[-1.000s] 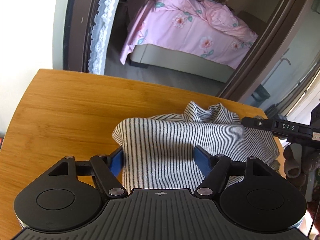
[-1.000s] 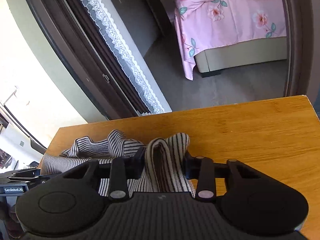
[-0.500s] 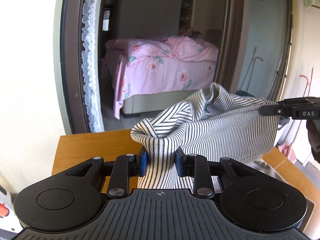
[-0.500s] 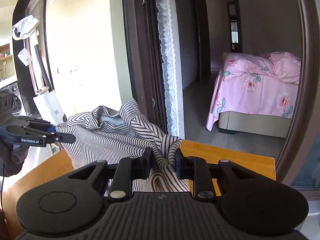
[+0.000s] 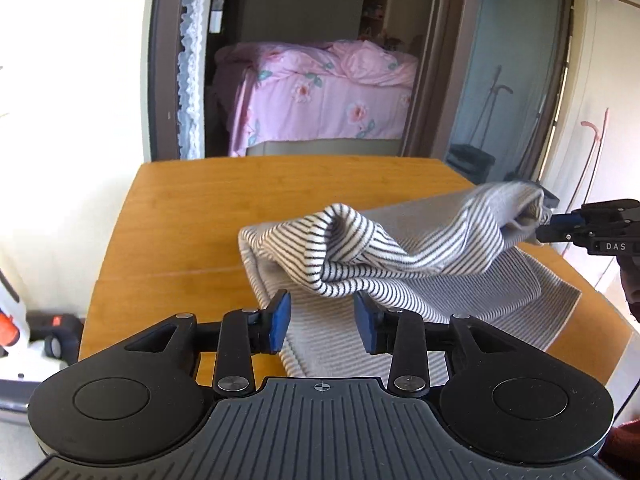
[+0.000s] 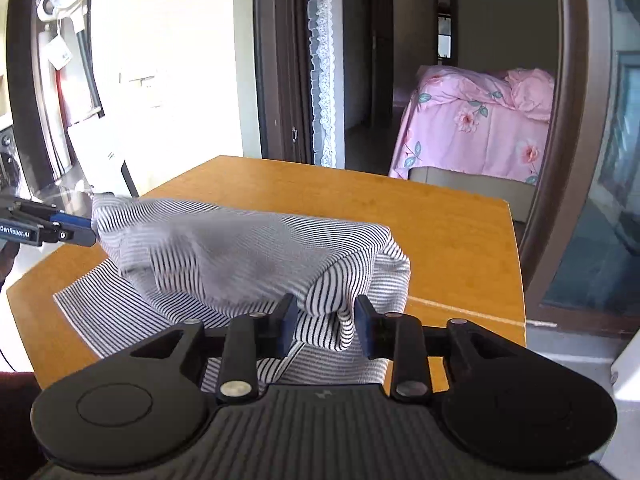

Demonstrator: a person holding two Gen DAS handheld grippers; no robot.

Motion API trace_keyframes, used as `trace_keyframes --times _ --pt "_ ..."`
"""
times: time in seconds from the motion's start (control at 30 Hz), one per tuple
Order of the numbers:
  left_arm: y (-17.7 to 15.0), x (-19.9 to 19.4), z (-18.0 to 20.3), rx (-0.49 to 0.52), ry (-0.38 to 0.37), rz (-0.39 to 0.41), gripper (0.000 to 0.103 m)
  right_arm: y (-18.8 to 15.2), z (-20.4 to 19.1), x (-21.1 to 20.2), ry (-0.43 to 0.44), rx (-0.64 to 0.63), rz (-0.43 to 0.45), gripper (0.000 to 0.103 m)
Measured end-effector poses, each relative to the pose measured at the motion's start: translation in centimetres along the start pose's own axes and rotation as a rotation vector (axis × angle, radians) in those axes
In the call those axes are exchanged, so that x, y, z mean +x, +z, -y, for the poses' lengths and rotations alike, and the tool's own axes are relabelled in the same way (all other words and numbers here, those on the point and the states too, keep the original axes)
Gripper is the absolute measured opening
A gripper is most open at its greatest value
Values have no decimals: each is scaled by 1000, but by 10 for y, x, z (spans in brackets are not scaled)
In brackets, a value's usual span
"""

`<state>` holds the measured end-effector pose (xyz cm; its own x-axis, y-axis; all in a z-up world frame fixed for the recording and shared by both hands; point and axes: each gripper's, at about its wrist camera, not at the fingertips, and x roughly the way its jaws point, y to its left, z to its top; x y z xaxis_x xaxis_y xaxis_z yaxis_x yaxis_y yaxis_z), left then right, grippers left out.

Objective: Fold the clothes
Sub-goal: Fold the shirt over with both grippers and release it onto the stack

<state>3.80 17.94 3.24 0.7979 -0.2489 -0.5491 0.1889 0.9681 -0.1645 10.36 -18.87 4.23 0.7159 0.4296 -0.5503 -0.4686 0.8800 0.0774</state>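
Observation:
A black-and-white striped garment point(image 5: 400, 264) lies partly folded on the wooden table point(image 5: 192, 224), its upper layer bunched over the lower one. My left gripper point(image 5: 322, 320) is open, its blue pads apart, with the garment's left corner just in front of them. My right gripper point(image 6: 324, 322) is open too, with a fold of the striped garment point(image 6: 240, 256) lying loose between its fingers. Each gripper shows in the other's view: the right gripper point(image 5: 560, 228) at the garment's right end, the left gripper point(image 6: 76, 228) at its left end.
The table's far edge point(image 5: 288, 160) faces a doorway with a lace curtain point(image 5: 192, 60) and a bed with pink floral bedding point(image 5: 320, 96). The table's right edge point(image 6: 516, 264) drops off beside a dark door frame. A white and black appliance point(image 5: 36, 332) stands on the floor at left.
Both grippers held the garment raised in the air half a second ago. They have come down to the table and opened, and the garment's upper layer has dropped onto the lower one.

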Motion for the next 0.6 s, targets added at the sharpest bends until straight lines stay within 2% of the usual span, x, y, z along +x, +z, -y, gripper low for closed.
trace_keyframes --times 0.03,0.07,0.1,0.17,0.23,0.3,0.4,0.57,0.6 --pt "-4 -6 -3 -18 -6 -7 63 -3 6 -6 18 66 9 48" --pt "-9 -12 -7 -36 -13 -13 68 -5 12 -12 37 132 18 62" --pt "-9 -18 -11 -65 -31 -9 75 -7 19 -15 57 201 27 67" --pt "-3 -26 -20 -146 -72 -1 84 -7 30 -13 91 326 29 67" --pt "3 -23 -23 -206 -106 -5 91 -7 35 -3 104 395 21 67" --pt "9 -10 -23 -241 -114 -19 92 -6 37 12 103 438 -1 67" --pt "10 18 -17 -268 -79 -72 92 -11 32 41 65 458 -75 67" --pt "7 54 -10 -280 -55 -111 92 -22 15 53 42 445 -88 68" --pt "8 60 -8 -274 -49 -113 90 -21 17 55 56 458 -84 60"
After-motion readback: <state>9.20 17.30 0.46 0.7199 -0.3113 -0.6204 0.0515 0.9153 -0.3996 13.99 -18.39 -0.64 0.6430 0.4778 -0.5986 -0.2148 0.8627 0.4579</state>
